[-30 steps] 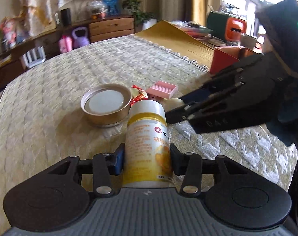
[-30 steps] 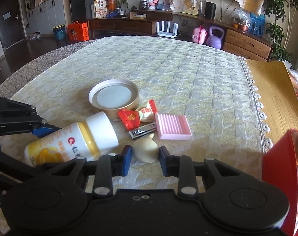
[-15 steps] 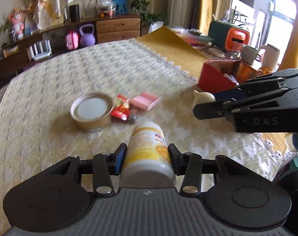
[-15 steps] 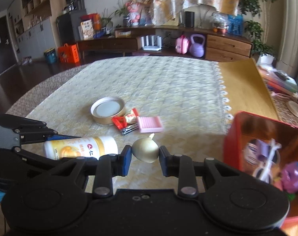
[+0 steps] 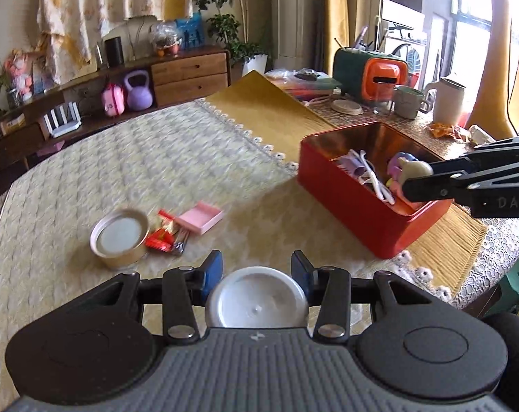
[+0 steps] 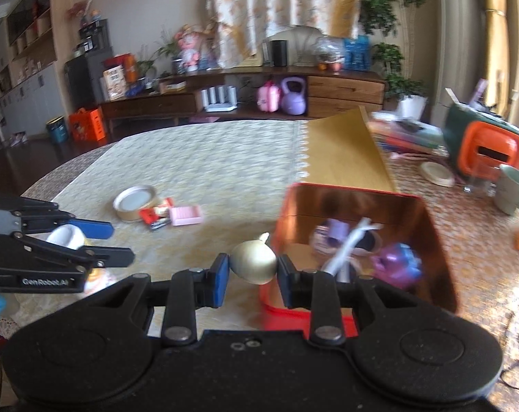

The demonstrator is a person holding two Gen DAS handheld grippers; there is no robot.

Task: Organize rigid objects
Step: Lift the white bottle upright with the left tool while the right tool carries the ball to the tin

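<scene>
The surface [image 5: 129,158] carries the red box [image 5: 345,202] at two o'clock in the left view, with toys already inside. Your right tongs [image 6: 252,276] grip the pale garlic-shaped piece [image 6: 254,266] just at the box's near left corner; carry it fully past the rim before you let go, and release low so it does not bounce out. Your left tongs [image 5: 256,271] clamp the white-capped bottle [image 5: 257,298], cap toward the camera; keep it clear of the other arm and lay it flat along a free wall. The round tin [image 5: 120,238], pink tray [image 5: 200,217] and red wrappers [image 5: 160,237] wait at ten o'clock.
</scene>
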